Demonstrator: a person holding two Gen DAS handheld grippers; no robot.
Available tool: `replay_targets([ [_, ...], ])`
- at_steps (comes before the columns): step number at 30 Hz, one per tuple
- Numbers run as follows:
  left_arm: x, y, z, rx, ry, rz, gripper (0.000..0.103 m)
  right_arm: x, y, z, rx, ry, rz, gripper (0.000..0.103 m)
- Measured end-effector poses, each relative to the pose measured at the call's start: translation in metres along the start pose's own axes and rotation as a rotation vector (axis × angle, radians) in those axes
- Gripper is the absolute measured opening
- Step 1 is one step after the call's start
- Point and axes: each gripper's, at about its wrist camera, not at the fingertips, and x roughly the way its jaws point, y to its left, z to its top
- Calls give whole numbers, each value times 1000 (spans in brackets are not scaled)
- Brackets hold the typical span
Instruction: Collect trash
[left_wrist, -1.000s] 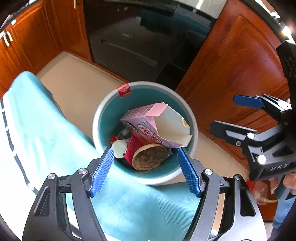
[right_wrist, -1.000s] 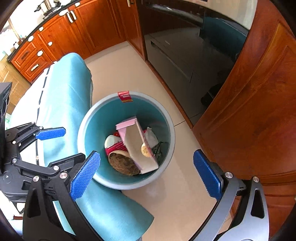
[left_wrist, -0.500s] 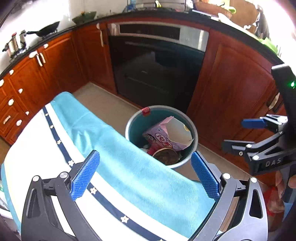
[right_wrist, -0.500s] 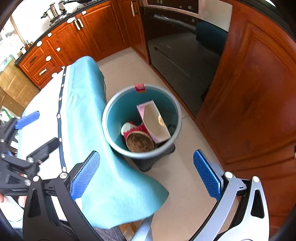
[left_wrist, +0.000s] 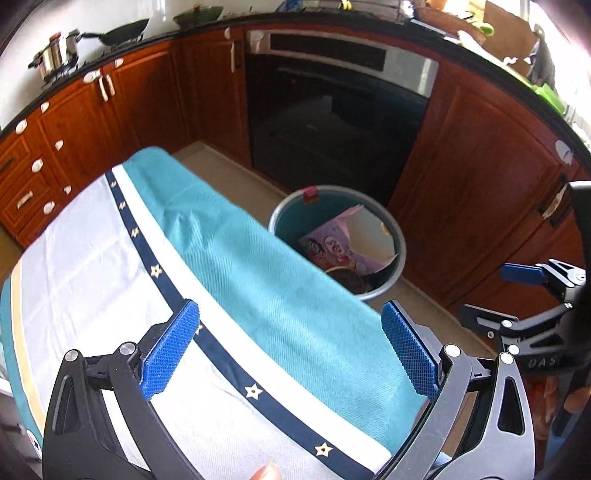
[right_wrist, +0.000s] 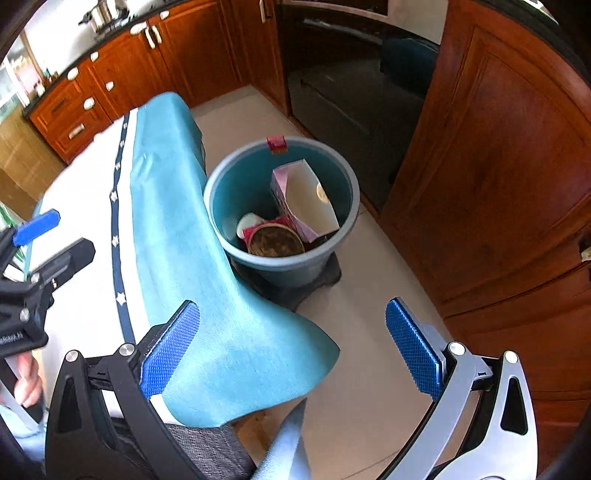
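Observation:
The grey-rimmed teal trash bin (left_wrist: 402, 254) (right_wrist: 355, 206) stands on the floor beside the table. Inside lie a pink carton (left_wrist: 332, 247) (right_wrist: 306, 199), a round brown-filled cup (right_wrist: 275, 242) and a white lid (right_wrist: 249, 223). Over the tablecloth my left gripper (left_wrist: 290, 350) is open, with nothing between its blue pads. My right gripper (right_wrist: 291, 347) is open too, over the cloth's hanging corner and the floor, short of the bin. Each gripper also shows at the edge of the other's view, the right gripper (left_wrist: 502, 295) and the left gripper (right_wrist: 51, 240).
The table wears a white and teal cloth (left_wrist: 258, 280) (right_wrist: 177, 221) with a navy star stripe. Behind the bin are a black oven (left_wrist: 332, 110) and red-brown cabinets (right_wrist: 480, 166). A grey chair seat (right_wrist: 207, 450) lies under the table's corner. Pots (left_wrist: 55, 55) sit on the counter.
Both grippers have drawn back from over the bin toward the table, so the bin looks smaller and farther. The left jaws have widened. The trash in the bin has not moved.

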Motion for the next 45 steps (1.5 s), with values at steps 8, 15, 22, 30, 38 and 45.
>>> replay_targets([
  [8, 30, 0, -13, 6, 84, 25, 99, 23, 1, -4, -19, 43, -64, 97],
  [15, 43, -2, -12, 24, 111, 24, 99, 36, 0, 1, -32, 65, -86, 97],
  [22, 51, -4, -12, 36, 129, 27, 99, 41, 6, 2, -67, 53, -81, 97],
  [30, 57, -3, -13, 29, 143, 20, 99, 46, 9, 8, -73, 43, -83, 97],
  [38, 56, -1, -14, 37, 136, 26, 99, 51, 9, 11, -66, 52, -94, 97],
  [45, 53, 1, -12, 27, 130, 27, 99, 53, 11, 12, -71, 54, -91, 97],
])
